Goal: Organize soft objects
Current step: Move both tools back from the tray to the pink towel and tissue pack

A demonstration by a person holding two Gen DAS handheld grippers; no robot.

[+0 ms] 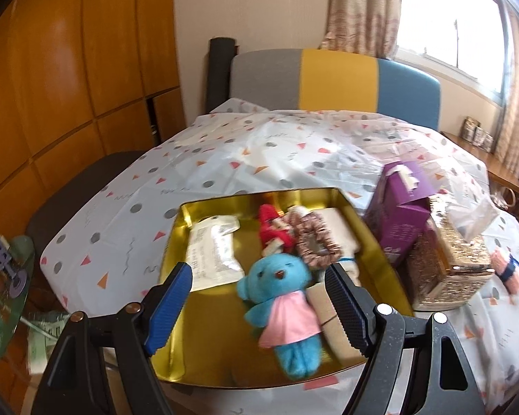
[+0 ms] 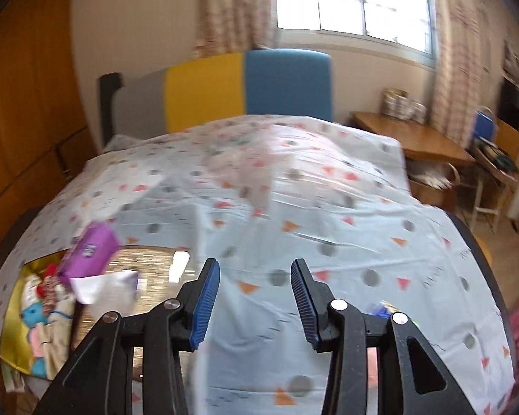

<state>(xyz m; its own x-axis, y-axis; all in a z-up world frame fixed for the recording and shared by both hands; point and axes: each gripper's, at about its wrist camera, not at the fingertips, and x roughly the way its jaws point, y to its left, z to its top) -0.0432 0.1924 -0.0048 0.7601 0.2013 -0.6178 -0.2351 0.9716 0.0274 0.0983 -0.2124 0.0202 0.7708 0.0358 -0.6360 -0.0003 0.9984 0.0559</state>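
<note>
A gold tin tray (image 1: 207, 332) lies on the patterned tablecloth. In it are a blue teddy in a pink dress (image 1: 280, 297), a red plush (image 1: 271, 231), a pink scrunchie (image 1: 315, 242), a white packet (image 1: 212, 256) and beige cloth (image 1: 335, 321). My left gripper (image 1: 259, 297) hovers open over the tray's near side; the teddy shows between its blue pads, untouched. In the right wrist view my right gripper (image 2: 256, 294) stands open over bare tablecloth with nothing between its fingers. The tray (image 2: 14, 311) lies at its far lower left.
A purple box (image 1: 398, 214) and a glittery gold tissue box (image 1: 446, 266) stand right of the tray. A pink knitted item (image 1: 508, 269) lies further right. The tablecloth (image 2: 294, 190) stretches to a grey, yellow and blue headboard (image 1: 335, 79). A wooden desk (image 2: 415, 138) stands right.
</note>
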